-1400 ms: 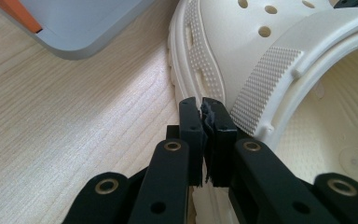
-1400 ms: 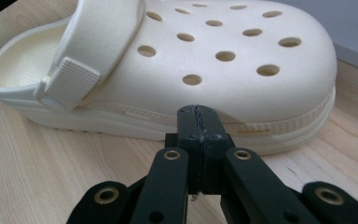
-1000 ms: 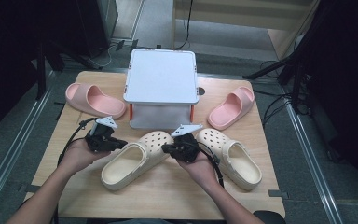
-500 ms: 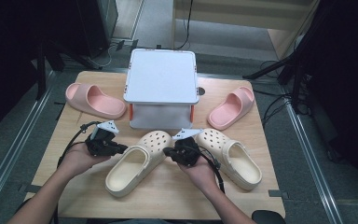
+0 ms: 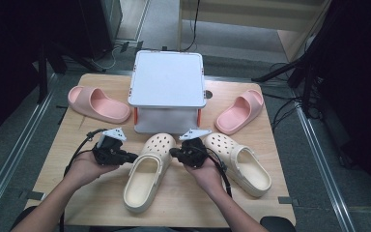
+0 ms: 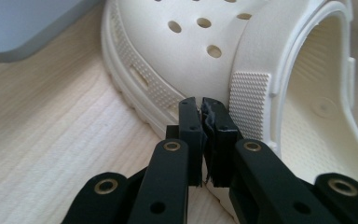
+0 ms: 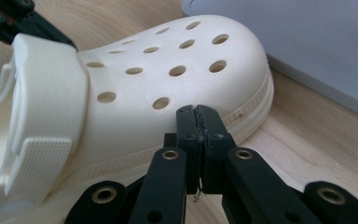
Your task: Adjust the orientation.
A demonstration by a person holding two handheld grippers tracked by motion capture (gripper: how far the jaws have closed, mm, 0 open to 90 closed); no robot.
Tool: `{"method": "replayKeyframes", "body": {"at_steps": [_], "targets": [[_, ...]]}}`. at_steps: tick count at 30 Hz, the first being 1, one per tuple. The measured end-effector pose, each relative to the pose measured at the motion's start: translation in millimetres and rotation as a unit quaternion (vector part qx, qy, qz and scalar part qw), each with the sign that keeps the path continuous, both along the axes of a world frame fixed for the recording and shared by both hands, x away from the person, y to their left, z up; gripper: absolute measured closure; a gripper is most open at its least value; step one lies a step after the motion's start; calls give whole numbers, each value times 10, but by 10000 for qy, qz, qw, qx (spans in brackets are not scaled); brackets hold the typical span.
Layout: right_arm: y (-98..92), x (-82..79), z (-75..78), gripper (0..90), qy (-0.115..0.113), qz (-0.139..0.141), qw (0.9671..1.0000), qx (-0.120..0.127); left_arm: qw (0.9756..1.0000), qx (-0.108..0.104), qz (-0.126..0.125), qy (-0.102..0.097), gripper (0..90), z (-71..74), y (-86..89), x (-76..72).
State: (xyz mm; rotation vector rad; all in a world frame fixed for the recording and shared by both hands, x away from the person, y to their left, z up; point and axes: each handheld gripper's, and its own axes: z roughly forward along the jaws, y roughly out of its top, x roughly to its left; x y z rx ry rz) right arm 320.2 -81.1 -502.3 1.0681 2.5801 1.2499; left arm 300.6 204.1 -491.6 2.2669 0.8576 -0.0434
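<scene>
Two black two-jaw grippers flank one cream perforated foam clog (image 5: 147, 174) that lies on the pale wooden table (image 5: 77, 203), toe toward the box and heel opening toward the person. The left gripper (image 5: 131, 156) comes in from the clog's left side, its jaws pressed together with nothing between them, the tips right against the clog's ribbed sole edge just ahead of the textured strap hinge; in the left gripper view (image 6: 199, 105) they look to touch that edge, though actual contact is hard to confirm. The right gripper (image 5: 174, 152) faces it from the opposite side, jaws likewise closed on nothing, tips (image 7: 198, 112) at the clog's flank below the holes of the toe cap. A second cream perforated foam clog (image 5: 241, 162) lies just to the right of the right hand, angled with its heel toward the table's right corner. Behind both clogs stands a white lidded plastic storage box (image 5: 166, 79) with orange latches at its front corners; the lid is on, so whatever is inside cannot be seen. One pink foam slide sandal (image 5: 96, 104) lies to the left of the box and another pink foam slide sandal (image 5: 239, 111) to its right, each apart from the box.
</scene>
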Motion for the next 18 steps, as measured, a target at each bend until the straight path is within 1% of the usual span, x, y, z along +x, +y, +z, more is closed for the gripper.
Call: {"method": "replayKeyframes", "body": {"at_steps": [2,4,5,6,7,8,10,11,13,15,16,18], "targets": [[2,18,4,893,-2,-42,10000,-3,10000,-17,-46,1,863,-1,-33,-30],[3,50,0,893,-17,-80,10000,5,9999,39,-127,-43,858,5,-83,-72],[3,60,0,893,1,-112,9999,8,9999,56,-125,-55,853,7,-97,-83],[4,69,0,893,-5,-116,9999,9,9999,44,-119,-34,842,5,-106,-90],[9,77,-1,893,-3,-130,9999,19,10000,-5,-74,40,839,4,-115,-96],[14,84,-2,893,-13,-141,9999,23,10000,-42,-46,66,840,2,-124,-101],[18,98,-4,893,-82,-128,9999,-11,9999,-74,-48,120,838,2,-146,-110],[17,107,-6,889,-94,-116,9999,-10,9999,-74,-7,108,824,10,-145,-108],[8,129,-1,876,-33,-102,9999,-20,9997,-180,116,134,802,25,-120,-93],[-1,144,27,864,-43,0,10000,-46,9995,-234,209,101,789,46,-72,-76],[-8,137,54,860,-73,19,10000,-46,9993,-261,253,121,784,55,-53,-68],[-33,121,115,850,-153,78,9999,-3,9991,-272,322,98,771,84,-7,-52]]}}
